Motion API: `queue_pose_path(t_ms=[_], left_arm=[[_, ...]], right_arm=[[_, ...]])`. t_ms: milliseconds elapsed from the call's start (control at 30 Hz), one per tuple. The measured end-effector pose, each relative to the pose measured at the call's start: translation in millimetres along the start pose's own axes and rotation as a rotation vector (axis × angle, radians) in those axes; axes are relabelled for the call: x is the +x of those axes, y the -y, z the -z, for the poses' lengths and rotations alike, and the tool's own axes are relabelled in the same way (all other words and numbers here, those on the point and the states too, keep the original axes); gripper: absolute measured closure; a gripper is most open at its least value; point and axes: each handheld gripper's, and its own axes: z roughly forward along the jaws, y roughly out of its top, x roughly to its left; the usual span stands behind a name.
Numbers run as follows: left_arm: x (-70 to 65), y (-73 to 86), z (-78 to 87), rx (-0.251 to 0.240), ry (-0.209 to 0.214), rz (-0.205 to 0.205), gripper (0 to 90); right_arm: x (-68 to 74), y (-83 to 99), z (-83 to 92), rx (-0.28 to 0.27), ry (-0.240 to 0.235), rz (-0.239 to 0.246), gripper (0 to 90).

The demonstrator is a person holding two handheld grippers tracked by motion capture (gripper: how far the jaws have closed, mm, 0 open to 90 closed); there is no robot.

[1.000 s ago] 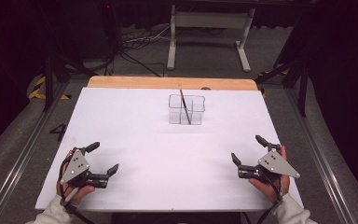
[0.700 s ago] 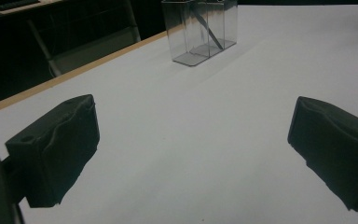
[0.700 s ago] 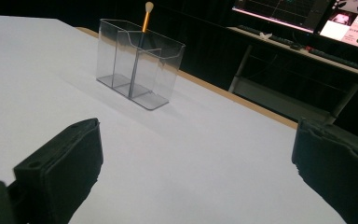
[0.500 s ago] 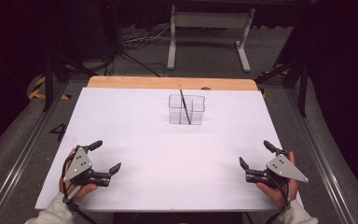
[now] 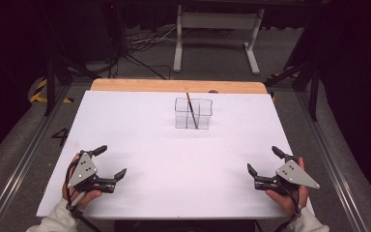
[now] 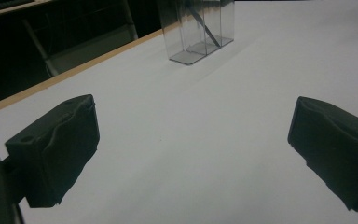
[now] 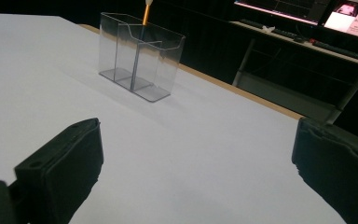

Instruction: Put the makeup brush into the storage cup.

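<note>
1. High view: worktop [image 5: 140,125] w/ white sheet; clear box [image 5: 193,113] upright near far edge, roughly mid-width. Dark pencil [image 5: 192,110] leans inside it, tip down, top past the rim.
2. Left tongs [image 5: 110,163] at near-left corner, well apart from box; jaws wide open, nothing held. Hand [image 5: 79,193] grips it from below, pale sleeve at near edge.
3. Right tongs [image 5: 263,162] at near-right corner, well apart from box; jaws wide open, empty. Hand [image 5: 287,195] under it, close to the right edge.
4. Left gripper view: left tongs [image 6: 193,140] spread wide over bare white; box [image 6: 198,28] ahead, top cropped, pencil [image 6: 205,28] slanting down to its floor. Wood strip of worktop edge left of box, dark room past it.
5. Right gripper view adds detail: box [image 7: 140,56] has a mid divider, two cells; pencil [image 7: 144,16] in far-left cell w/ orange shaft, pale end above rim. Right tongs [image 7: 196,158] wide open, empty.
6. That view also shows monitors [image 7: 317,14] and a grey frame [image 7: 284,93] beyond the far edge, right of box.
7. High view: cables and a white stand [image 5: 217,34] on floor [image 5: 140,53] behind box; rails along both sides of worktop.
8. Open room: whole stretch between box and both tongs is bare; nothing stands in the way.
</note>
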Motion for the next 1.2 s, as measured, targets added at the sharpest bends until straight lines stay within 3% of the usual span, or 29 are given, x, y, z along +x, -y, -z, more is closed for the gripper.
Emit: queue_pose_path(t_ms=[300, 500, 1200], left_arm=[[-1.8, -0.3, -2.8, 0.005, 0.020, -0.014, 2.7], [-1.0, -0.1, -2.0, 0.002, 0.022, -0.016, 2.7], [-1.2, -0.7, -3.1, 0.001, 0.020, -0.018, 2.7]], right_arm=[[10.0, -3.5, -7.0, 0.011, -0.026, -0.004, 2.8], [19.3, -4.6, -11.5, 0.026, -0.035, 0.028, 3.1], [16.5, -4.5, -9.8, 0.010, -0.030, 0.010, 3.1]])
